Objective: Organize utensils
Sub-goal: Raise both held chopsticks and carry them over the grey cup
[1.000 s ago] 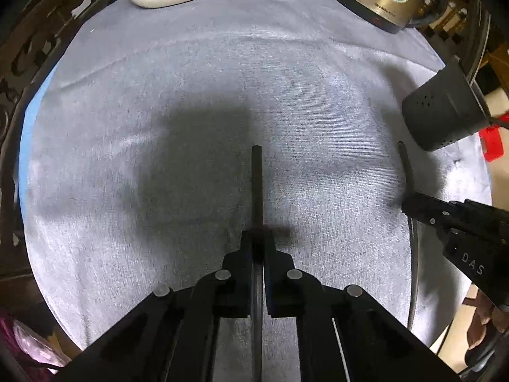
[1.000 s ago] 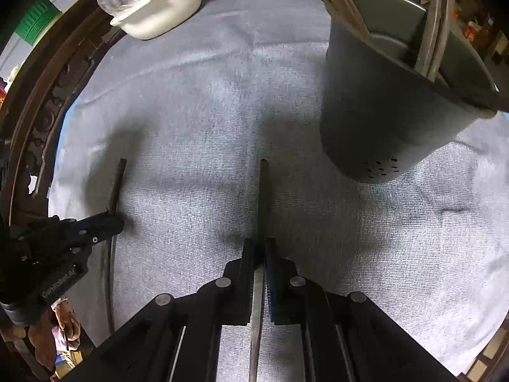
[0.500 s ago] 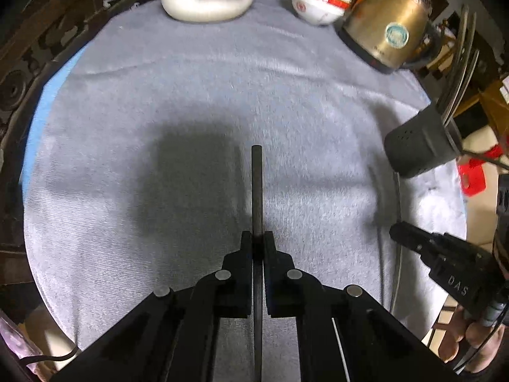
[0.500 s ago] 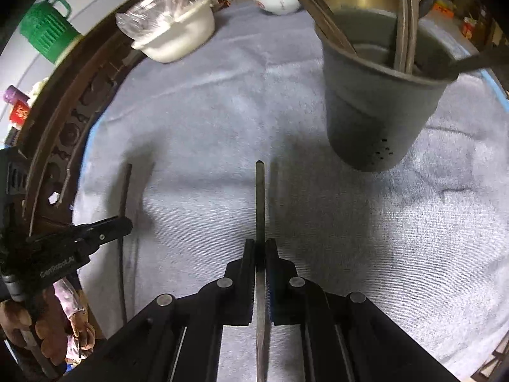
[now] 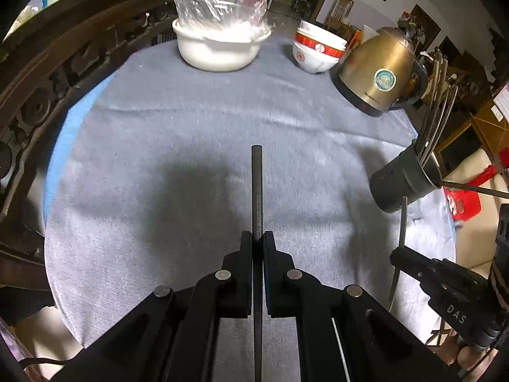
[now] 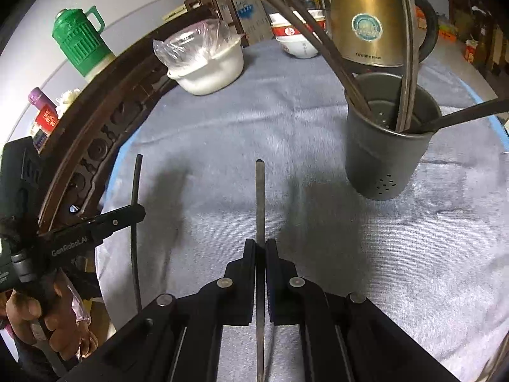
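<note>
done: several utensils stand in holder (image 6: 388,149) | left gripper (image 5: 257,238) fingers clamp dark chopstick (image 5: 256,187) | right gripper (image 6: 261,245) fingers clamp another chopstick (image 6: 260,197) | left: both to holder

Table under grey cloth (image 5: 197,121) — pot (image 5: 219,47), bowls (image 5: 315,51), kettle (image 5: 378,73), utensil holder (image 6: 388,152)

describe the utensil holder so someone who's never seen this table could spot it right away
On the grey cloth covering the table, look in front of the gold kettle. The utensil holder is the dark, upright cup with small drain holes near its base, and it is the only container with long utensils sticking out of its top.
</note>
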### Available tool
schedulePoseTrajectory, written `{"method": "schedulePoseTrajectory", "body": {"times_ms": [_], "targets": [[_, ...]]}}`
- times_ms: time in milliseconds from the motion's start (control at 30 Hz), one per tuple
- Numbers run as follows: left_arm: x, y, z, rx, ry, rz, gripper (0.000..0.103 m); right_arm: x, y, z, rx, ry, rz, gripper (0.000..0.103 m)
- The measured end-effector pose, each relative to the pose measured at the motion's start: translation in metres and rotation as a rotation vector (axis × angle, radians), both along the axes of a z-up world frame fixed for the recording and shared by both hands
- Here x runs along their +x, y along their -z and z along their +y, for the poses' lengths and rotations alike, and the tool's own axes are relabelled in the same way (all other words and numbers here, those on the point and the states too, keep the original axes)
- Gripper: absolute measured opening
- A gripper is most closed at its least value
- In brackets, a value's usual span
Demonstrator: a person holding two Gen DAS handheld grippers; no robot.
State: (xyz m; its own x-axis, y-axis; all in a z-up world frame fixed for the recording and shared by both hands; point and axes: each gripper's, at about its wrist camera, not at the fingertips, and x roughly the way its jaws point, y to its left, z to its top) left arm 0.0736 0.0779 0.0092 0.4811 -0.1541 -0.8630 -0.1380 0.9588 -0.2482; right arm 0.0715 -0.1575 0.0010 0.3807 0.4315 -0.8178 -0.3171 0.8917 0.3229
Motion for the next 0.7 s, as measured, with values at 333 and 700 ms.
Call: {"method": "schedulePoseTrajectory", "body": {"times_ms": [333,700], "targets": [[-0.012,-0.017,-0.001,0.015,-0.036,-0.180,0.006,-0.020,-0.015,-0.018,0.067,0.068,-0.126,0.007],[-0.020,-0.039,-0.009,0.036,-0.125,-0.454,0.006,-0.041,-0.051,-0.025,0.030,0.229,-0.522,0.006]]}}
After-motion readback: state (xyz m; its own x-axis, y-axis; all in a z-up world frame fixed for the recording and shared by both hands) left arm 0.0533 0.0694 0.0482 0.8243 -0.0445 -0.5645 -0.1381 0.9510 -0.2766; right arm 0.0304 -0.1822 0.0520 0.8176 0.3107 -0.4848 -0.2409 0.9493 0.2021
